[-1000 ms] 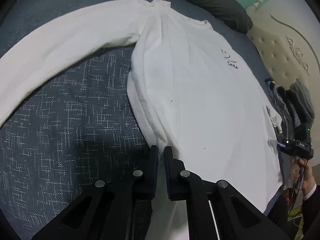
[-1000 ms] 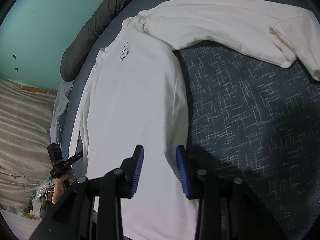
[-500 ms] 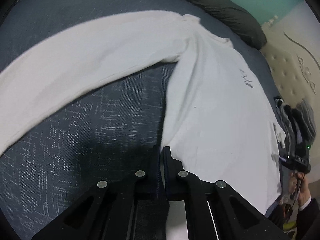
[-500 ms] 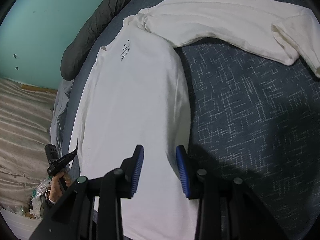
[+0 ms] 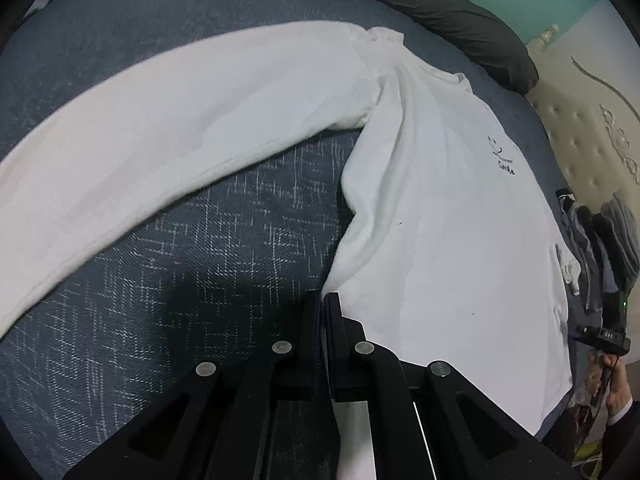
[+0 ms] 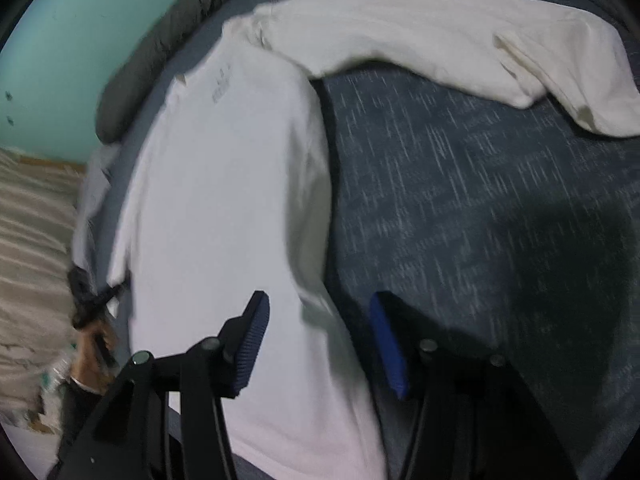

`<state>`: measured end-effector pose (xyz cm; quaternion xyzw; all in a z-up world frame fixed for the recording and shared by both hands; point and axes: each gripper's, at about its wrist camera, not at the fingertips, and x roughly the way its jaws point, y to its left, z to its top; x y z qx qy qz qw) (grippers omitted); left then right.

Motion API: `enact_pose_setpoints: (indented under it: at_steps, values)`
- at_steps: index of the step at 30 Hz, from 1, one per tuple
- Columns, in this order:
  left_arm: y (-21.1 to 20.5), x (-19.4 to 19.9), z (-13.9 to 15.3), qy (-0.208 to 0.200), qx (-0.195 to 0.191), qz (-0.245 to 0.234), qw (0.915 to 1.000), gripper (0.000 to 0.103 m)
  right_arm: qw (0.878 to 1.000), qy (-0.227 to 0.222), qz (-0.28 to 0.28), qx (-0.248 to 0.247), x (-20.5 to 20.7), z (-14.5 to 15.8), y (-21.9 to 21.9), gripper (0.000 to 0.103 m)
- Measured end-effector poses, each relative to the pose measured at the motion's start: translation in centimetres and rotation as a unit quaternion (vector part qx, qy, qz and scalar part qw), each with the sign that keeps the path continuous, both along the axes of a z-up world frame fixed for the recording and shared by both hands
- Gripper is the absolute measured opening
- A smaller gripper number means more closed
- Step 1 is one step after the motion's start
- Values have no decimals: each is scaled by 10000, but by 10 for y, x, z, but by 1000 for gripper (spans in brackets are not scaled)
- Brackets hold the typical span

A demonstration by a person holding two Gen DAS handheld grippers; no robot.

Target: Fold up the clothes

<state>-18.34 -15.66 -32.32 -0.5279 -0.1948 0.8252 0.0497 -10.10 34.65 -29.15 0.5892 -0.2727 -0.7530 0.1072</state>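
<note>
Our left hand-held gripper [image 5: 323, 300] pinches the shirt [image 5: 440, 220] hem at lower centre; the shirt's length runs toward upper right. Our right hand-held gripper [image 6: 316, 320] is opening astride the side edge.

A bed [image 5: 224, 248] with a dark blue cover carries a white shirt [image 5: 440, 220], one sleeve [image 5: 168, 132] spread sideways.

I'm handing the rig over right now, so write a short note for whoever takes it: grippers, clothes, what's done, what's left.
Left hand-held gripper: shut, apparently pinching the side edge of the white long-sleeved shirt.
Right hand-held gripper: jaws opening, straddling the same edge, not gripping.
Shirt lies face up on the blue bedspread, one sleeve stretched out sideways.
Done: shirt laid out.
Left: fold the sleeve and sides in, then fold the body.
</note>
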Motion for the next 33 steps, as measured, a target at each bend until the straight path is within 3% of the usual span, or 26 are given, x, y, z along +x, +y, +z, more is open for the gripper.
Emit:
enact_pose_setpoints:
  at_steps: [4, 11, 12, 13, 15, 17, 23, 30, 33]
  values:
    - [2, 0, 4, -1, -170, -13, 9999, 2, 9998, -6, 174, 126, 8, 3, -4, 53]
    - [-7, -1, -5, -51, -20, 190, 9998, 2, 9995, -50, 248, 208, 10, -4, -9, 53]
    - [-7, -2, -4, -44, -45, 186, 9998, 2, 9994, -30, 264, 224, 10, -4, -10, 44]
    - [-7, -2, -4, -34, -78, 181, 9998, 2, 9993, -6, 296, 213, 11, -4, -10, 27]
    - [-9, -1, -2, -35, -126, 167, 9998, 2, 9990, 24, 386, 234, 13, -4, -11, 9]
    - [-5, -9, 0, -36, -176, 169, 9997, 2, 9984, 58, 452, 321, 16, -4, -13, 3]
    - [-10, -13, -9, -137, -356, 323, 9988, 0, 9988, 117, 148, 443, 24, -1, 7, 2]
    - [-26, 1, -14, -124, 475, 363, 9981, 0, 9999, 96, 38, 114, 31, -7, 11, 3]
    - [-24, 13, -9, -191, 606, 160, 9979, 0, 9999, 79, 75, 63, 32, -6, 9, 6]
